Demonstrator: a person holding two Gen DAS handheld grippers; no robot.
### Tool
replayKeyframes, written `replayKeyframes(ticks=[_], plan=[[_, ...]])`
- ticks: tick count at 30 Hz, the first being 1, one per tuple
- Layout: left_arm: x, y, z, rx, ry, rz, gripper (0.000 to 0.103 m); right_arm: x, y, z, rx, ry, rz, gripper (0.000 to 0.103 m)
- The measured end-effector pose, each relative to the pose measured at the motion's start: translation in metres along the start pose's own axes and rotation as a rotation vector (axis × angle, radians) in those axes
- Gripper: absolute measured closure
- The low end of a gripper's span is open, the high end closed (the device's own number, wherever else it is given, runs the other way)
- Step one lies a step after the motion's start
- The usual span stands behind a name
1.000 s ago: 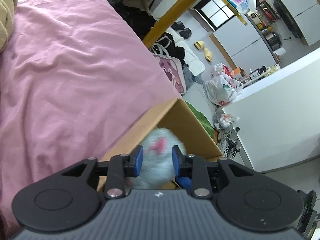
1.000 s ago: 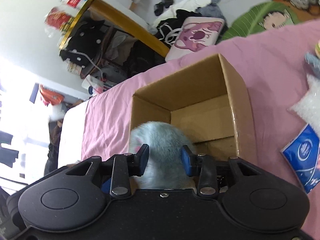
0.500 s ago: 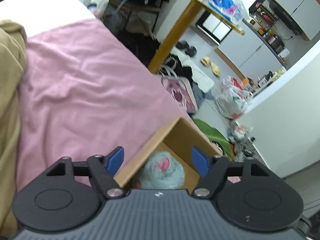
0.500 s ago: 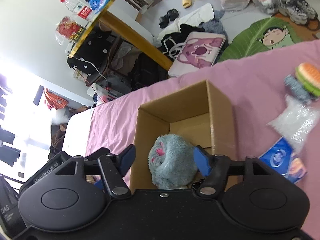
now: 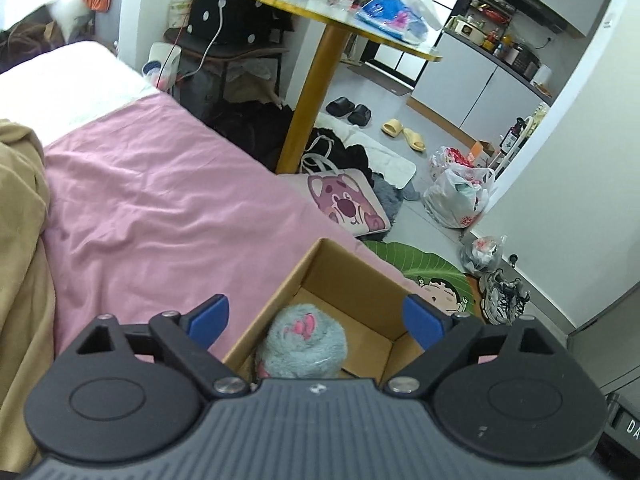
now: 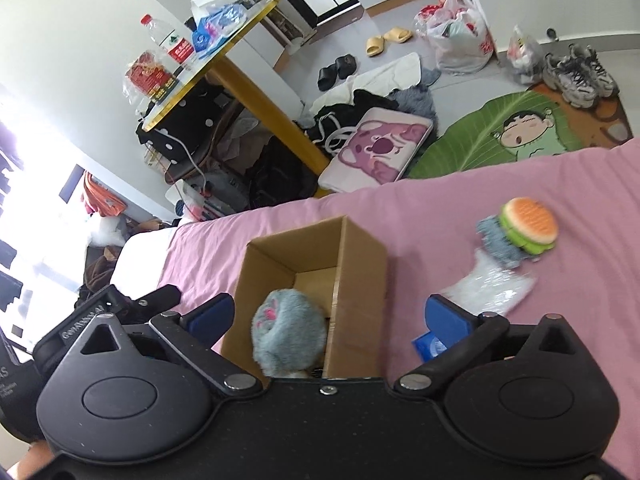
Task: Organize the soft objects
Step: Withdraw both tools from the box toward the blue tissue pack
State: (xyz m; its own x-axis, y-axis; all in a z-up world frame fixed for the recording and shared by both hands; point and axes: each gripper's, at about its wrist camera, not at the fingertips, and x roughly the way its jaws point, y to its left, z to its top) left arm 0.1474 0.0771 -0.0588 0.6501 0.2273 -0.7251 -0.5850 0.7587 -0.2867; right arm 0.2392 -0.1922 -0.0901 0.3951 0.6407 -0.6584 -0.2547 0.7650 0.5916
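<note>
A fluffy grey-blue plush (image 5: 306, 344) (image 6: 288, 340) with pink paw marks lies inside an open cardboard box (image 5: 348, 280) (image 6: 360, 260) on the pink bedsheet. My left gripper (image 5: 316, 320) hangs open above the box, blue pads wide apart, holding nothing. My right gripper (image 6: 332, 318) is open too, over the near side of the box. To the right on the sheet lie a burger-shaped squishy (image 6: 528, 224), a small grey fuzzy item (image 6: 496, 240), a clear plastic bag (image 6: 492, 288) and a blue packet (image 6: 430, 346).
A tan blanket (image 5: 20, 260) is heaped on the bed's left. Beyond the bed edge stand a yellow-legged table (image 5: 320, 64), a pink bear cushion (image 6: 380, 148), a leaf-shaped rug (image 6: 500, 128), shoes and bags on the floor.
Both grippers opened and let go of the grey plush, which now rests in the box. Both have lifted and pulled back, so the box looks smaller.
</note>
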Motion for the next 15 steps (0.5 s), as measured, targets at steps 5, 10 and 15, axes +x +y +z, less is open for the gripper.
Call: replayKeyframes(ticks=[5,10,15], plan=[[-0.010,-0.014,-0.003,0.029,-0.012,0.003,0.010,-0.012,-0.017,0.004,0.001,-0.010,-0.006,0.000],[-0.015,-0.028,-0.011,0.041,0.004,0.004,0.010,-0.022,-0.033,0.009,0.006,-0.028,-0.012,0.000],[-0.020,-0.049,-0.021,0.089,0.009,0.001,0.010,-0.033,-0.050,0.020,0.030,-0.052,-0.005,0.000]])
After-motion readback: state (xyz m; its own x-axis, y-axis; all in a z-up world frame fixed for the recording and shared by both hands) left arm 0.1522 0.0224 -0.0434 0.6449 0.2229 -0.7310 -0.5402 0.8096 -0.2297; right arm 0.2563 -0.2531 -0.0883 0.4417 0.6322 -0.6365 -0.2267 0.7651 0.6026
